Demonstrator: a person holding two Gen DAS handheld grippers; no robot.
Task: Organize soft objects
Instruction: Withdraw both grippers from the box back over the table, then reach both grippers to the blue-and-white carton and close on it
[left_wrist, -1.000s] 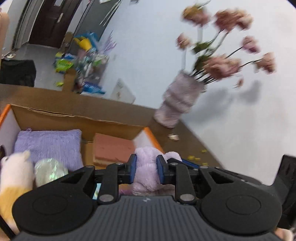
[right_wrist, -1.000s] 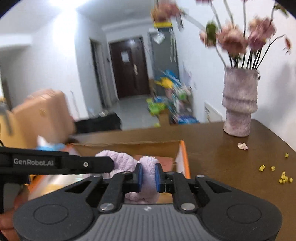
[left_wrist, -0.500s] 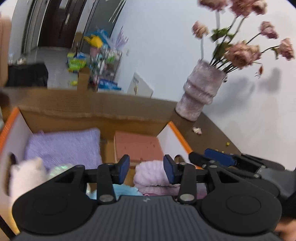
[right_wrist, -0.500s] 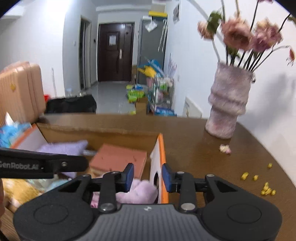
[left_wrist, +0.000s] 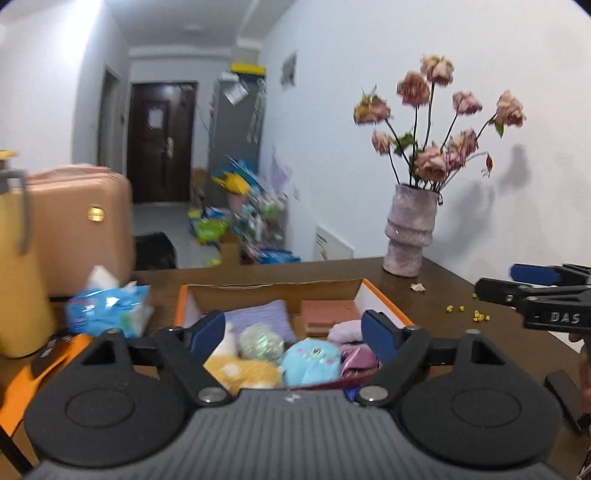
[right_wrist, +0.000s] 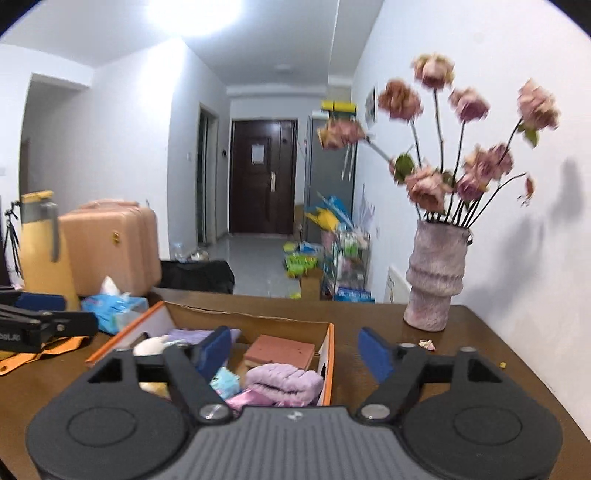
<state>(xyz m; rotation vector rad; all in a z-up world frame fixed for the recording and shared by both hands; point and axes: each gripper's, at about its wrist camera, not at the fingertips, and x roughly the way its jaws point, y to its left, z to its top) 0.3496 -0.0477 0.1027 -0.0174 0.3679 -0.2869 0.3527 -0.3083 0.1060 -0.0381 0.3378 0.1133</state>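
Note:
An orange-rimmed cardboard box (left_wrist: 388, 301) (right_wrist: 328, 354) stands on the brown table. Inside lie a lilac fluffy towel (left_wrist: 347, 328) (right_wrist: 284, 380), a brick-coloured block (left_wrist: 328, 312), a purple cloth (left_wrist: 264, 317), a blue plush (left_wrist: 312, 362), a pale green ball (left_wrist: 260, 343) and a yellow-white plush (left_wrist: 240, 369). My left gripper (left_wrist: 291, 328) hovers in front of the box, jaws opening, nothing between them. My right gripper (right_wrist: 295, 349) hangs over the box's near right corner, jaws also opening and empty. Each gripper shows at the edge of the other's view: right gripper (left_wrist: 509, 280), left gripper (right_wrist: 55, 314).
A vase of dried pink flowers (left_wrist: 408, 236) stands at the table's back right, with yellow crumbs (left_wrist: 476, 314) scattered nearby. Left of the box lie a blue tissue pack (left_wrist: 107, 310), a yellow jug (left_wrist: 18, 266) and an orange cloth (left_wrist: 22, 384). A pink suitcase (left_wrist: 81, 229) stands behind.
Both grippers were shut on the lilac fluffy towel above the box. They opened, left it in the box's right side, and drew back and up.

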